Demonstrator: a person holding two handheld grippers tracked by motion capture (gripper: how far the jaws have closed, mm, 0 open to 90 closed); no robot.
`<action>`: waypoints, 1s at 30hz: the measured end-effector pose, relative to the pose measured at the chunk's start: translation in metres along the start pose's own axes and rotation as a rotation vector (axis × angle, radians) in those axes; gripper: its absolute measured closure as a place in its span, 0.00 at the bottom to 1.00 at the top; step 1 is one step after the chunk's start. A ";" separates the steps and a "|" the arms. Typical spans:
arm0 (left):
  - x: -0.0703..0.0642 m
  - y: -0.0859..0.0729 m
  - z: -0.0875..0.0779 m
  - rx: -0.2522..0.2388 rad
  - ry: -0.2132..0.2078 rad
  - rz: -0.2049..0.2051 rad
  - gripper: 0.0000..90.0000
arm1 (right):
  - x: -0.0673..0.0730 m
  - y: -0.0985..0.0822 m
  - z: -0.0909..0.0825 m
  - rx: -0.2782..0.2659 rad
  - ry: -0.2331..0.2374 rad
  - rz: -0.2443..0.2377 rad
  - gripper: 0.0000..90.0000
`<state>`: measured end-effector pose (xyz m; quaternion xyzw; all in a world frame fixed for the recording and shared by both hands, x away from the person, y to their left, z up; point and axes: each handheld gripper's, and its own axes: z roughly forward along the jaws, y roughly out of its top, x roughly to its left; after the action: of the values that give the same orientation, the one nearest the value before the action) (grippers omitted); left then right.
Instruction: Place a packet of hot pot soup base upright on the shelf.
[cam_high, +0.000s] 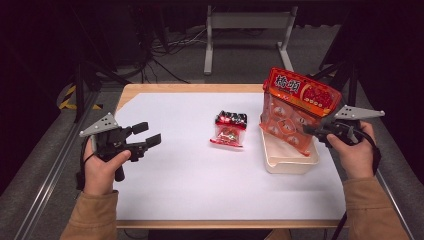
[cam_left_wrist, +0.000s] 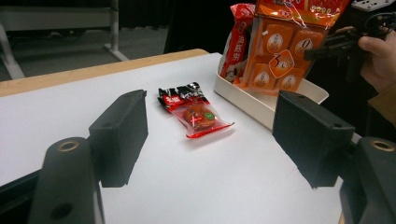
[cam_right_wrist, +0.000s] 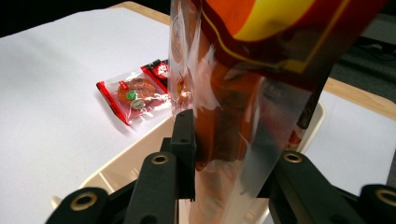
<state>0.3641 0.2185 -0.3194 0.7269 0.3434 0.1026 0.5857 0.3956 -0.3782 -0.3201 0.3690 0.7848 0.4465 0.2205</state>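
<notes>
Your right gripper pinches the orange snack bag by its edge, holding it upright in the cream tray. Your left gripper hovers with jaws spread and empty. The step looks like packing: next, release the bag, then fetch the small red packet lying mid-table.

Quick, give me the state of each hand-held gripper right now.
Left hand-held gripper: open, holding nothing.
Right hand-held gripper: shut on the orange snack bag, over the tray.

White-topped table bears snack packet and tray.
</notes>
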 end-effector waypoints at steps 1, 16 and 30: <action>0.000 0.000 0.000 0.000 0.000 -0.001 0.31 | 0.000 -0.001 0.000 0.003 -0.002 -0.001 0.79; 0.000 -0.001 0.004 0.007 -0.006 -0.013 0.31 | -0.001 -0.009 0.010 0.074 0.003 0.011 0.79; 0.001 -0.002 0.004 0.009 -0.012 -0.016 0.30 | 0.003 -0.012 0.023 0.153 0.014 0.002 0.79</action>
<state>0.3670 0.2161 -0.3226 0.7275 0.3460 0.0921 0.5853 0.4050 -0.3675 -0.3422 0.3825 0.8178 0.3879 0.1854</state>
